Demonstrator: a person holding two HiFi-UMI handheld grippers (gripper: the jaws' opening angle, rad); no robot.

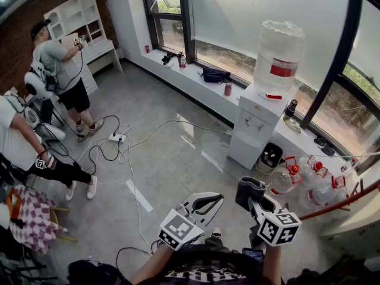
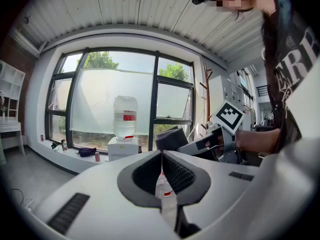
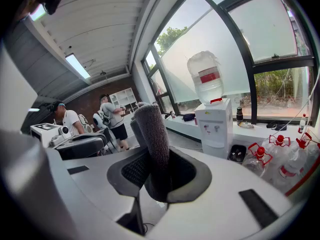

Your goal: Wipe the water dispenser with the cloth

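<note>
The white water dispenser (image 1: pixel 254 128) stands against the window ledge with a large clear bottle (image 1: pixel 279 55) on top. It also shows in the left gripper view as the dispenser (image 2: pixel 123 147) and in the right gripper view as the dispenser (image 3: pixel 215 128), several steps ahead. My right gripper (image 1: pixel 252 197) is shut on a dark grey rolled cloth (image 3: pixel 151 134), which sticks up from between the jaws. My left gripper (image 1: pixel 218 199) is held beside it, shut and empty, its jaws [no gap] meeting at the tip of the left gripper (image 2: pixel 161 155). Both are held low in front of me, well short of the dispenser.
Water jugs with red handles (image 1: pixel 304 174) and a black bin (image 1: pixel 271 155) sit right of the dispenser. White cables and a power strip (image 1: pixel 117 138) lie on the grey floor. Two people (image 1: pixel 59 70) stand at the far left by a white shelf (image 1: pixel 80 16). Small items line the window ledge (image 1: pixel 214 75).
</note>
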